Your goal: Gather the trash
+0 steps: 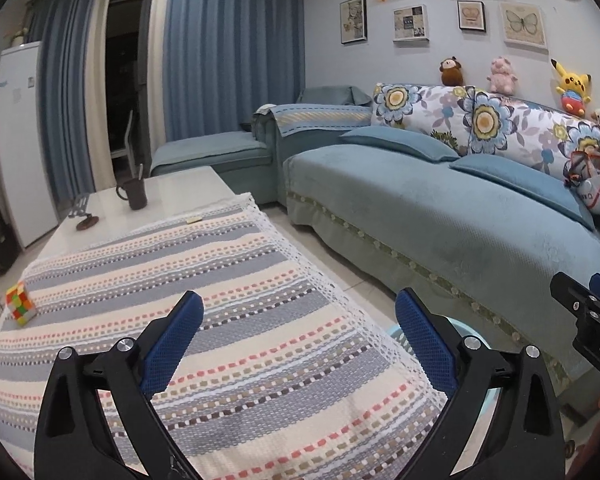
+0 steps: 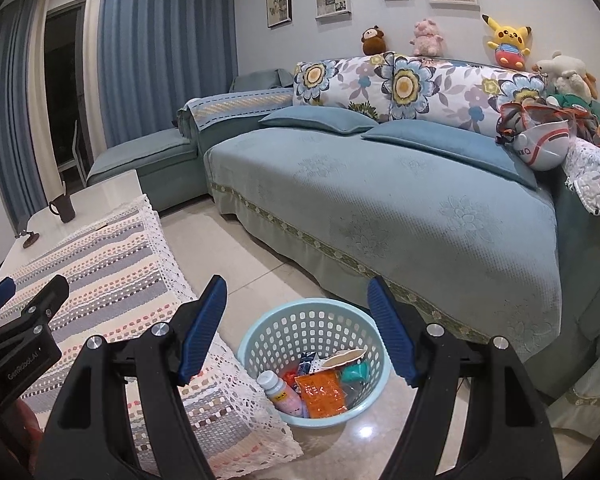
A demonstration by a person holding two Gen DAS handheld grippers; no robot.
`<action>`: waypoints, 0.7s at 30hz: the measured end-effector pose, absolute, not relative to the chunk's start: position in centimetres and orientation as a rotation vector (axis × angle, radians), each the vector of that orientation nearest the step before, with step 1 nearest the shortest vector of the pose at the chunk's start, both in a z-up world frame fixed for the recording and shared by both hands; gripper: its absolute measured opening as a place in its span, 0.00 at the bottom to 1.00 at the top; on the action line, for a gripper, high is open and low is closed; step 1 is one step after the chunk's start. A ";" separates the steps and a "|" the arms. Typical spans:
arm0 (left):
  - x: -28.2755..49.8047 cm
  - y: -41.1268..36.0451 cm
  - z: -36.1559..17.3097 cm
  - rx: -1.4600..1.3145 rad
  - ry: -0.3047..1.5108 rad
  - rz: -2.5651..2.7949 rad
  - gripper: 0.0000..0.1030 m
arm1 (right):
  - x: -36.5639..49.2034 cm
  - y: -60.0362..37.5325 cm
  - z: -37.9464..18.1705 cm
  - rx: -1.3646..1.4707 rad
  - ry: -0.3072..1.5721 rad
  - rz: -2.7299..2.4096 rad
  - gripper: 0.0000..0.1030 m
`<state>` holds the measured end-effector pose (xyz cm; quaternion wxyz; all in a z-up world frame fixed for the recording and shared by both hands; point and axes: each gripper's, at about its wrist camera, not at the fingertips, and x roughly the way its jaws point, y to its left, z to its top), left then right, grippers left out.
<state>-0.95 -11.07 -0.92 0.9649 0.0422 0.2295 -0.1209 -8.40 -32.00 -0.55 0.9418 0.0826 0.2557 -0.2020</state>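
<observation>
A light blue perforated basket (image 2: 276, 328) stands on the floor between the table and the sofa. It holds trash: a small pink bottle (image 2: 282, 394), an orange packet (image 2: 321, 394), a teal item and other wrappers. My right gripper (image 2: 298, 312) is open and empty above the basket. My left gripper (image 1: 298, 328) is open and empty above the striped tablecloth (image 1: 220, 300) near the table's right edge. The basket's rim (image 1: 396, 334) just shows in the left wrist view. Each gripper shows at the edge of the other's view.
A colour cube (image 1: 20, 304) sits at the cloth's left edge. A dark mug (image 1: 134, 194) and a small stand (image 1: 84, 216) are on the bare far end of the table. A blue sofa (image 2: 400, 208) with cushions, a helmet and plush toys lies to the right.
</observation>
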 end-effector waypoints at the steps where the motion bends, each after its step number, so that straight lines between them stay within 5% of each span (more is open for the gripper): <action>1: -1.0 -11.1 -0.9 0.089 0.463 -0.244 0.91 | -8.4 -31.9 -0.6 0.166 0.522 -0.414 0.67; 21: -1.0 -10.9 -0.9 0.069 0.470 -0.248 0.91 | -8.0 -31.2 -0.7 0.145 0.531 -0.398 0.71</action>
